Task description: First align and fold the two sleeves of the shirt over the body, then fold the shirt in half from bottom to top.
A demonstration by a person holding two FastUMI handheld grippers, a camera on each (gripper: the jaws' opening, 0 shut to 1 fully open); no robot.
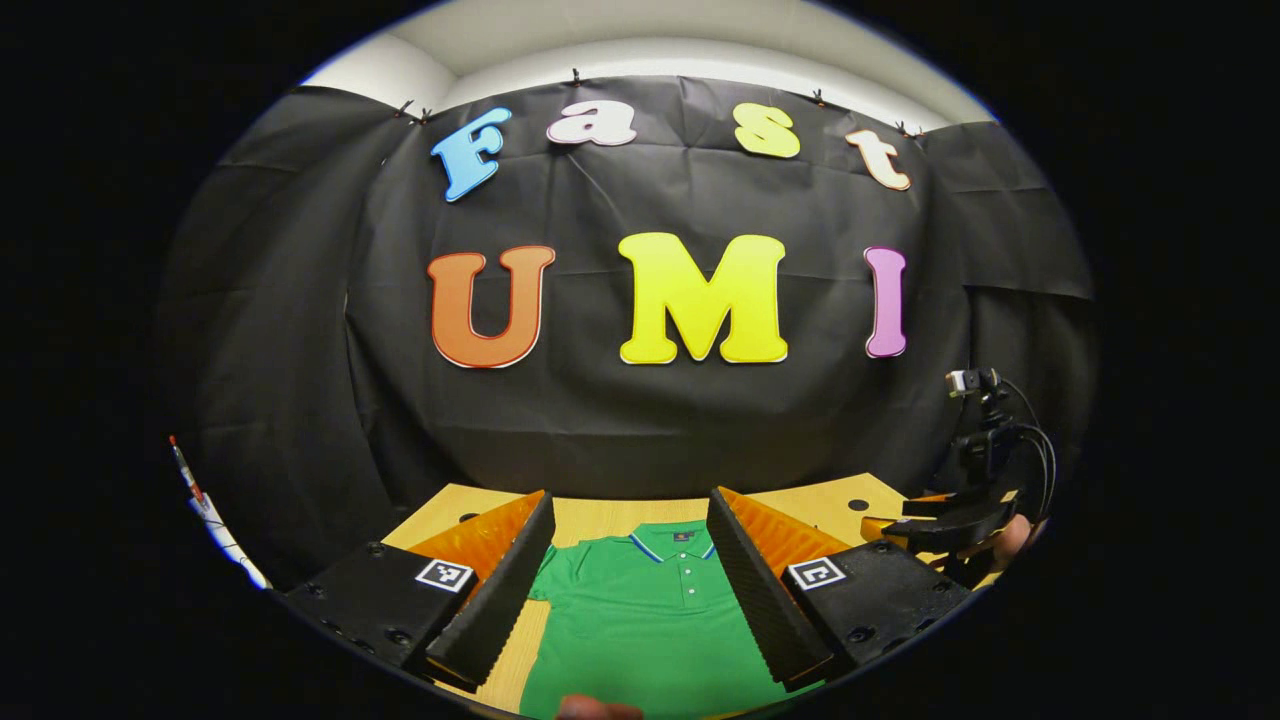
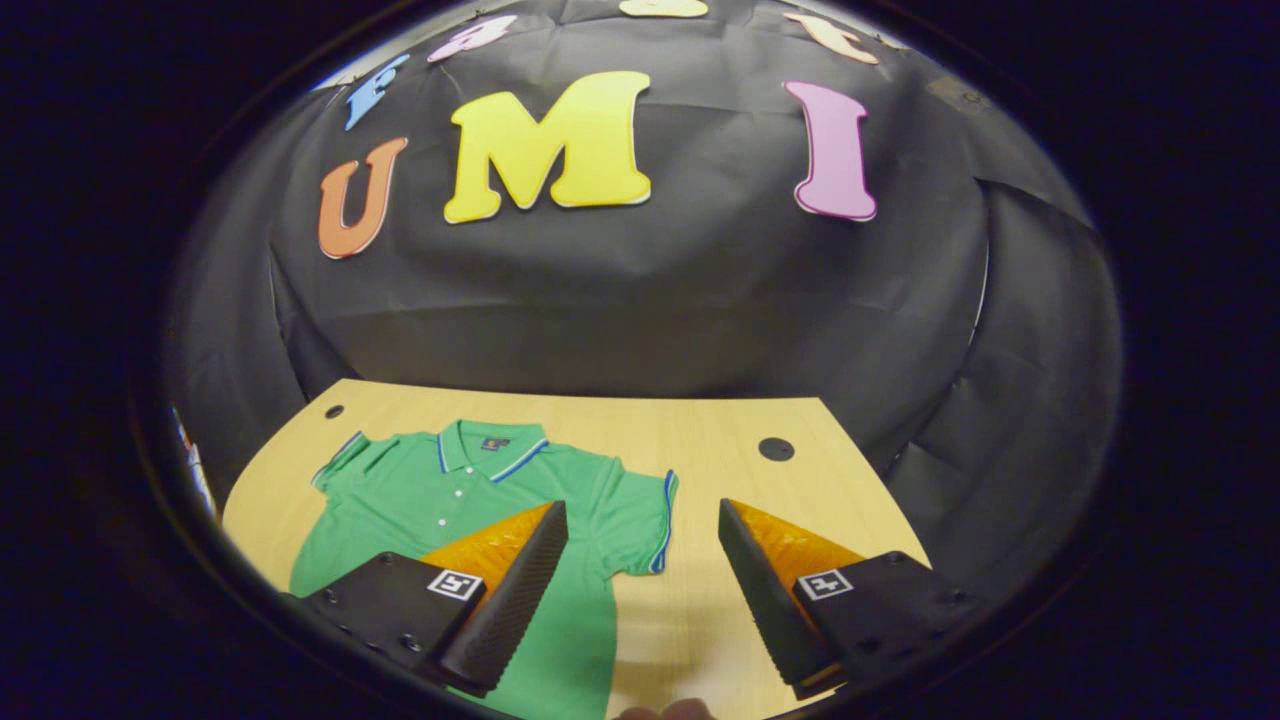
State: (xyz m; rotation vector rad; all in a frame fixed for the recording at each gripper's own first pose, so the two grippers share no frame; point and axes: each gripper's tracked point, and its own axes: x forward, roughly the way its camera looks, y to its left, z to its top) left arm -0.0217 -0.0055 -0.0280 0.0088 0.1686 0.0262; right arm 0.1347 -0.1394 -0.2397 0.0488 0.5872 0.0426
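1. Black cloth (image 2: 640,290) walls the booth behind and to both sides of a pale wooden desk (image 2: 760,500); two dark round holes sit near its far corners.
2. Green polo shirt (image 2: 440,500) lies flat on the desk, front up, collar toward the back wall, hem toward the near edge. Long axis runs near-to-far.
3. Right gripper view: both short sleeves spread out sideways, unfolded; the nearer sleeve (image 2: 645,520) ends in a blue-striped cuff. Bare desk lies open beyond that cuff out to the desk's right edge, and a strip of bare wood runs between collar and back wall.
4. Left claw (image 1: 630,590) hangs over the shirt's chest, jaws wide apart, nothing between them; collar and button placket show in the gap.
5. Right claw (image 2: 640,590) is spread wide too, empty; one finger over the shirt's body, the other over bare wood.
6. Left gripper view: the other claw, with a camera mast on it, sits at the desk's right edge.
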